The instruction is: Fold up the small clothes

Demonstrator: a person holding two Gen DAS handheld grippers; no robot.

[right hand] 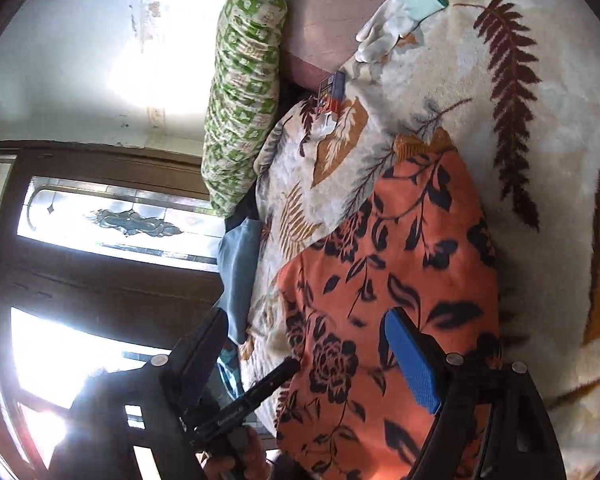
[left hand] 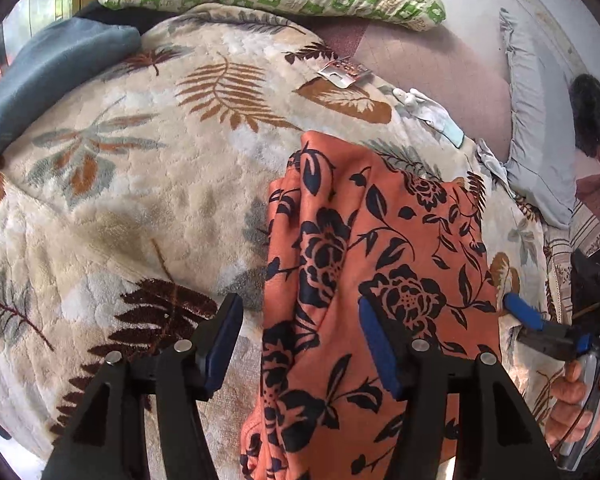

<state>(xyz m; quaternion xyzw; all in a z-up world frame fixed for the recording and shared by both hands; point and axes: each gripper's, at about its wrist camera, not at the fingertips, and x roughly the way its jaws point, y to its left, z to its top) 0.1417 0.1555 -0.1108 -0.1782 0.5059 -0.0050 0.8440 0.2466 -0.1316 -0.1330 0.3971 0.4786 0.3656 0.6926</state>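
The orange floral garment (left hand: 380,248) lies partly folded on the leaf-patterned blanket (left hand: 140,184). Both the left gripper (left hand: 300,344) and right gripper (right hand: 304,360) have fingers spread, pinching nothing; the loose fold could slip open.

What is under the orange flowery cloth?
The orange flowery cloth lies on a fluffy cream blanket with leaf patterns, which shows all around it. Whatever sits beneath the cloth's middle is covered, so nothing more can be told.
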